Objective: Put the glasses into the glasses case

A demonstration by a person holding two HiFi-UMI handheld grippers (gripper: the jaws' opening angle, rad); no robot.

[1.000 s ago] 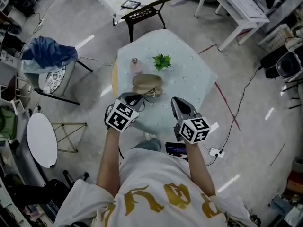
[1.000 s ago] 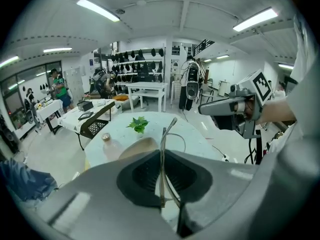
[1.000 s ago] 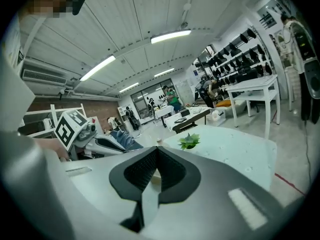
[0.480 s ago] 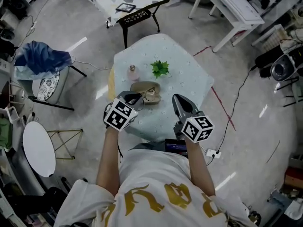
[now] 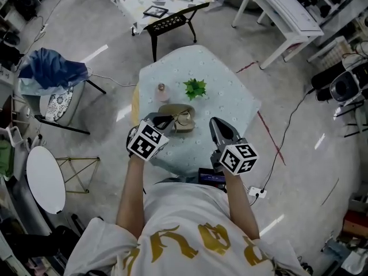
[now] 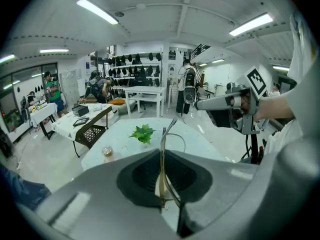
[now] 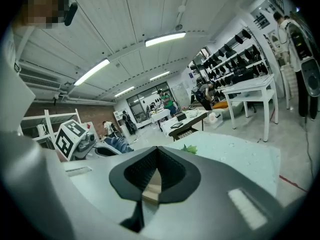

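A tan glasses case (image 5: 174, 109) lies on the pale round table (image 5: 230, 99), its near side facing me. My left gripper (image 5: 167, 120) is shut on the thin-framed glasses (image 5: 183, 119), which hang just off the case's near right edge. In the left gripper view the glasses (image 6: 163, 151) stand upright, their wire frame pinched between the closed jaws. My right gripper (image 5: 215, 125) hovers over the table's near edge, right of the case, shut with nothing in it; it also shows from the side as the right gripper (image 6: 220, 104). The case's inside is hidden.
A small green plant (image 5: 195, 87) and a little capped bottle (image 5: 162, 90) stand on the table behind the case. A black metal chair (image 5: 171, 23) is at the far side, a chair with blue cloth (image 5: 54, 68) to the left, a white bench (image 5: 287, 10) at the back right.
Both grippers keep nearly the same place and grip; only the head view has shifted a little. The glasses stay beside the case.
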